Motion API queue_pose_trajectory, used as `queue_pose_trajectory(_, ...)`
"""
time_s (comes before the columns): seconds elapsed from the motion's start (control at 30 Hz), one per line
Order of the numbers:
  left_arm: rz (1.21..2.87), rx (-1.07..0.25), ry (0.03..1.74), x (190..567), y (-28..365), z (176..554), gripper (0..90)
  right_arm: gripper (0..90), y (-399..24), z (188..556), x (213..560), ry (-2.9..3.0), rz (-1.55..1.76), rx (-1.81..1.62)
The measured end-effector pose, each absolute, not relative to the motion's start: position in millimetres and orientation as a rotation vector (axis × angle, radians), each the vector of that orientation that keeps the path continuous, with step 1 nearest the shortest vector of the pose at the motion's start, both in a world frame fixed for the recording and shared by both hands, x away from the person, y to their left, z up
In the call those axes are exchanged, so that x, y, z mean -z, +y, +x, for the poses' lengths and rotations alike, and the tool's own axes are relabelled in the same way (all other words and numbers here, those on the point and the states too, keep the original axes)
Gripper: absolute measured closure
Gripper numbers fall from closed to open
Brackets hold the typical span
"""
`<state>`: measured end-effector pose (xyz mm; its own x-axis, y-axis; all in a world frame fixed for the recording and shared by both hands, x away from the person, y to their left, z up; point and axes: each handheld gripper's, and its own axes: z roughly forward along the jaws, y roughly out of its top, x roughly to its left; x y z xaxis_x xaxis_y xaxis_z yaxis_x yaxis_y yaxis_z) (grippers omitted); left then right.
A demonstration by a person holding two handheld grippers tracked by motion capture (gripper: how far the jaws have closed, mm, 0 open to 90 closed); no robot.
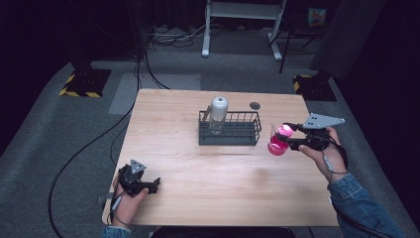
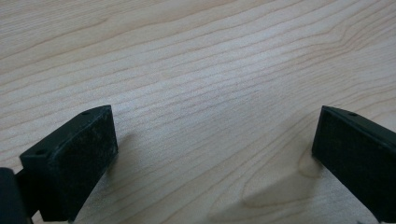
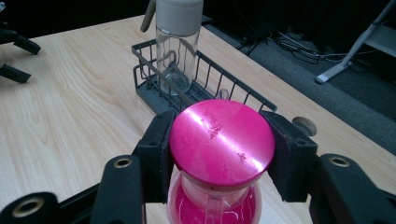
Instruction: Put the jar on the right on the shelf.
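Left tool (image 1: 146,184) rests released w/ nothing between its pads, parked low on worktop (image 1: 198,163), clear of the action. Wire basket (image 1: 230,130) at centre keeps clear bottle (image 1: 218,115) upright. Right tool (image 1: 286,137) grasps pink bottle (image 1: 277,145) by its lid, lifted above worktop right of basket, prob. for racking.

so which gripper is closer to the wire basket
Right. The right gripper hangs just off the wire basket's right end, fingers shut on a pink bottle. The left gripper sits far off at the table's near left edge.

Recording lab: dark curtains, floor cables (image 1: 168,37), hazard-striped stand bases (image 1: 84,82).
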<state>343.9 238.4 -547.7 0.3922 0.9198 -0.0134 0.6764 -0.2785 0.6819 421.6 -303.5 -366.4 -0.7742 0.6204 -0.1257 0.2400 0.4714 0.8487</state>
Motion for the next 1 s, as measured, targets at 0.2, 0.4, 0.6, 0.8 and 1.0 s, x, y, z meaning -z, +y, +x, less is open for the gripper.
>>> queue_pose_trajectory(0.2,2.048,-0.519,1.360,547.8,238.4,344.2,0.2,48.1,-299.1,428.6,359.1,2.296,0.711,-1.240)
queue_pose_trajectory(0.4,2.045,-0.519,1.363,547.8,237.9,344.6,0.2,48.1,-293.4,435.9,349.2,2.279,0.697,-1.251)
queue_pose_trajectory(0.6,2.045,-0.519,1.363,547.8,238.0,344.6,0.2,48.2,-285.1,444.4,342.3,2.273,0.682,-1.258)
queue_pose_trajectory(0.8,2.045,-0.519,1.363,547.8,238.0,344.6,0.2,48.1,-276.2,452.8,336.7,2.274,0.668,-1.251)
queue_pose_trajectory(1.0,2.045,-0.519,1.363,547.8,237.9,344.6,0.2,48.1,-270.4,462.9,333.3,2.273,0.671,-1.260)
